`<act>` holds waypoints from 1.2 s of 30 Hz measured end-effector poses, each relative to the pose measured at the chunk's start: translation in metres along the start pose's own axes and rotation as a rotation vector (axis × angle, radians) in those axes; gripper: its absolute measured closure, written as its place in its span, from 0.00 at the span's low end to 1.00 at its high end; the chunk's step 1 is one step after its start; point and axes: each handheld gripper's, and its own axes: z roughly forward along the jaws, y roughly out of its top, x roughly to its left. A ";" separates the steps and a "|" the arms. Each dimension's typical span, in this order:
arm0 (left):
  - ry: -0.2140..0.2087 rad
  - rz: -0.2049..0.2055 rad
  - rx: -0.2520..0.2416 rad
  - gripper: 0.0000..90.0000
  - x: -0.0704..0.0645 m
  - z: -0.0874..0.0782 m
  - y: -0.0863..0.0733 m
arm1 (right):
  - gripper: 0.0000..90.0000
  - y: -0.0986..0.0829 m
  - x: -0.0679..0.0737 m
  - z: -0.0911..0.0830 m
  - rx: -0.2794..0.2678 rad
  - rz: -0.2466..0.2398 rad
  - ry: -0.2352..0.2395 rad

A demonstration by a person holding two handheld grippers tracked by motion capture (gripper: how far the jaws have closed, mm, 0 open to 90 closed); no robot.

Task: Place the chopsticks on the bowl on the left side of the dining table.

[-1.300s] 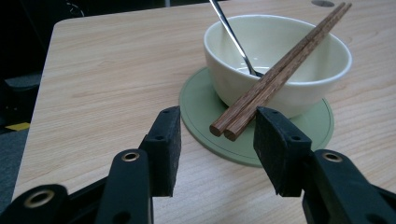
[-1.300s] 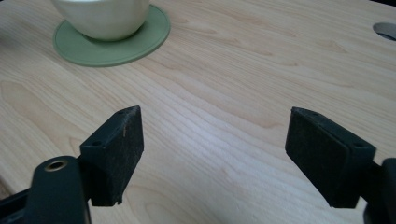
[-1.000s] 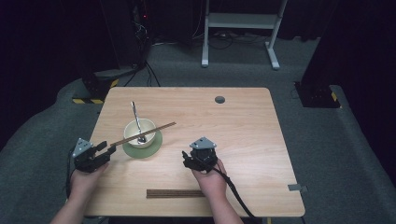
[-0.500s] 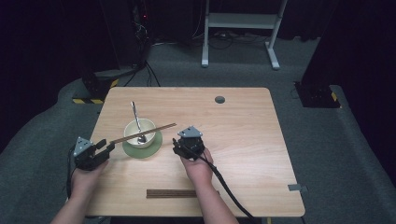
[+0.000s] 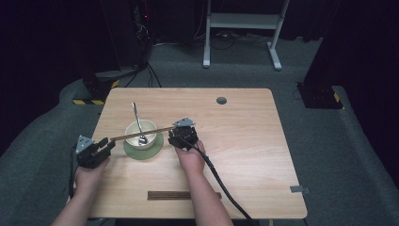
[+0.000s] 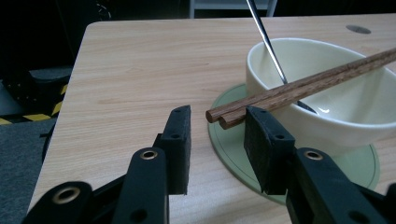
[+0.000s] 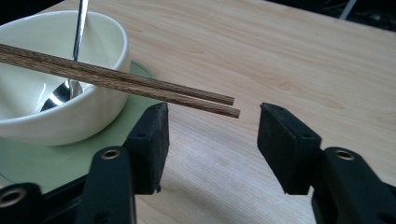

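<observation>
Left gripper (image 6: 212,140) jaws apart, chopsticks' (image 5: 141,134) butt end between them, unclamped. Right gripper (image 7: 210,135) jaws wide, tips between, untouched. Chopsticks span bowl (image 5: 141,132) rim, spoon (image 5: 138,123) inside, green saucer (image 5: 143,147) beneath. Bare desk (image 5: 244,141) right of bowl; second pair (image 5: 181,194) near desk's front edge.

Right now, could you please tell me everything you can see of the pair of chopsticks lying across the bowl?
The chopsticks are two dark brown, wood-grained sticks lying side by side, level, across the rim of the cream bowl, over the spoon inside it. Both ends overhang. One end sits between the open jaws of the left tongs, the other between the open jaws of the right tongs; neither pair is closed on them.
</observation>
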 end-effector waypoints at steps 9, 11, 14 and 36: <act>-0.020 -0.015 -0.008 0.70 -0.003 0.007 0.003 | 0.43 0.001 0.007 0.004 0.001 -0.027 0.006; -0.024 -0.012 -0.011 0.70 -0.004 0.008 0.004 | 0.43 0.002 0.007 0.004 -0.002 -0.026 0.003; -0.032 -0.015 -0.012 0.70 -0.005 0.009 0.004 | 0.44 0.003 0.006 0.005 -0.001 -0.018 0.015; -0.042 -0.020 -0.027 0.56 -0.002 0.006 0.005 | 0.50 -0.012 0.010 -0.011 -0.025 -0.009 -0.008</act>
